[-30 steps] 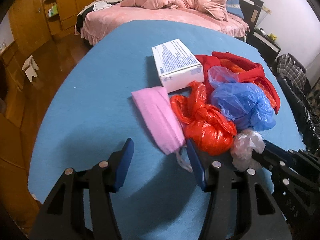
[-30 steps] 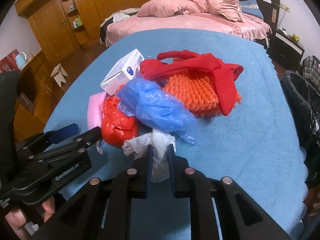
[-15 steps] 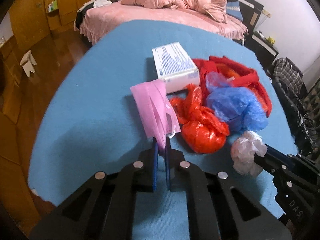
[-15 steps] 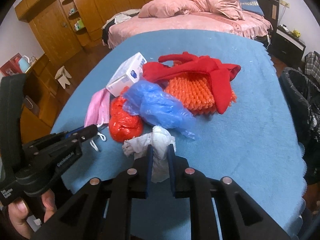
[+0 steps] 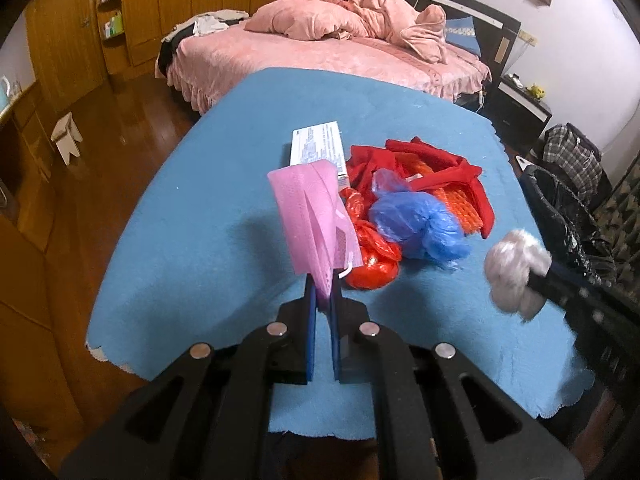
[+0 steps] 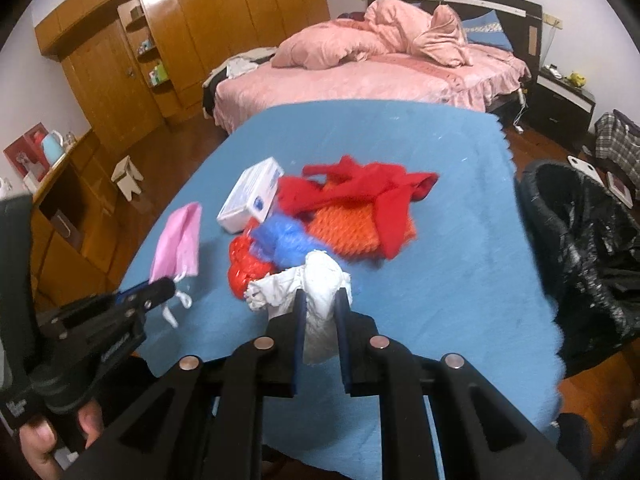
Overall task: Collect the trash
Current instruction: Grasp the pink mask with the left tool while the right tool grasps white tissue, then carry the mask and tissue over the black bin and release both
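My left gripper [image 5: 323,294] is shut on a pink face mask [image 5: 314,218] and holds it up above the blue table [image 5: 208,208]; the mask also shows in the right wrist view [image 6: 178,242]. My right gripper [image 6: 320,304] is shut on a crumpled white plastic bag [image 6: 316,286], lifted near the table's right front; the bag shows in the left wrist view [image 5: 514,270]. On the table lie a red plastic bag [image 5: 370,252], a blue plastic bag [image 5: 416,226], an orange net with red cloth [image 6: 360,208] and a white box [image 6: 252,196].
A bin lined with a black bag [image 6: 584,248] stands just off the table's right edge. A pink bed [image 5: 328,52] is beyond the table, wooden wardrobes [image 6: 168,40] at the left, a small stool [image 5: 66,136] on the floor.
My left gripper closed on the pink mask and lifted it off the table. My right gripper rose and moved right with the white bag. Both grippers pulled back from the pile.
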Demonstrator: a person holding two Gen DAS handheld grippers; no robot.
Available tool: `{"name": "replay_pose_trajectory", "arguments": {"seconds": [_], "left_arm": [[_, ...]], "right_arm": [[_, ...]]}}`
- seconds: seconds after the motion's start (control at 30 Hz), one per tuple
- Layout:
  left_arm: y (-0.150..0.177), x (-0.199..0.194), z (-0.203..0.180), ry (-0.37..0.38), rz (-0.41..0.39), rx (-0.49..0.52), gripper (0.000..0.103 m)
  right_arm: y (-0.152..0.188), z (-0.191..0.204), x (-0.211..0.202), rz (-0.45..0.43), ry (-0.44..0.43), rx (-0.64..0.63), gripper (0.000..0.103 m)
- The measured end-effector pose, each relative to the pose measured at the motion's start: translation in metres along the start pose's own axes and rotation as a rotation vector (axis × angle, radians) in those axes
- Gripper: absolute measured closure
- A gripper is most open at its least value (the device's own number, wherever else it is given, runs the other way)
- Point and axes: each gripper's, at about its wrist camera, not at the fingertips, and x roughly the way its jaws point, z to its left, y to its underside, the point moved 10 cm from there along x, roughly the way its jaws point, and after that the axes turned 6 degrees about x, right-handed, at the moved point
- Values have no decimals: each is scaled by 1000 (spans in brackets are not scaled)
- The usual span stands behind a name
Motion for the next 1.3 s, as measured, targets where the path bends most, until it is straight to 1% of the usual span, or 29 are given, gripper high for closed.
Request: {"name": "replay_pose_trajectory", "arguments": {"seconds": [0.1,0.23,0.5,0.9,1.03,1.13,1.3], "left_arm": [[-1,-6,-8,5,-3,11,97],[-5,-13,-28,17,-7,29,97],[-18,-14,-84,54,-8,85,97],[-51,-9,-188,129,-26,170,97],[-62,-5,-233,166,-28,218,97],[-67,2,-267,193,-23,250,97],[-78,18,-323,235,-10,300,97]], "right_arm": [[-12,-11,-8,-26,10,6,88],[-24,-27,-19,-53,24,13,88],[-51,-87,-40,-90,81,57,88],[-74,-197,-66,-101,184,119,88],[-76,-232,-69,-93,208,138,88],[-78,-263,-69,-89,242,146,88],[-79,-317,-64,-68,270,197,88]]}}
